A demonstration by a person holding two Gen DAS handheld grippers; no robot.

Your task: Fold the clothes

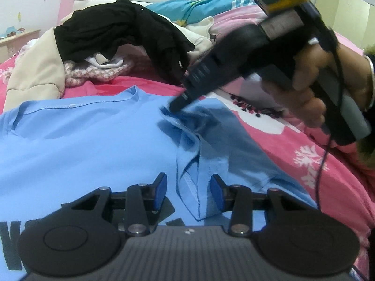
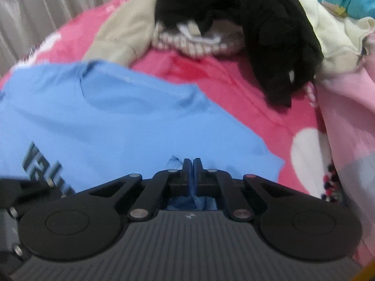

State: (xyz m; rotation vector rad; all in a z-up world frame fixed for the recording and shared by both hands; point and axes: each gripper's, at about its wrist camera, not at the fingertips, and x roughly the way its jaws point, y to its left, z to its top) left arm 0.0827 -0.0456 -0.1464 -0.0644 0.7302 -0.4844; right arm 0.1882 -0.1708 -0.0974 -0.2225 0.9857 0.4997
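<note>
Shirt (image 1: 93, 145), light blue, lies spread on my bed's pink cover (image 1: 304, 164); my right tool (image 2: 192, 164) is clamped on its sleeve fabric, my left tool (image 1: 188, 185) stands apart over a fold.

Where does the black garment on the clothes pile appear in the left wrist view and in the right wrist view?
Left wrist view: the black garment lies upper left of centre, draped over the pile behind the blue T-shirt.
Right wrist view: the black garment fills the upper centre and hangs down to the right.
Shared landmark: the pink-and-white checked cloth lies under its arch in both views.
</note>
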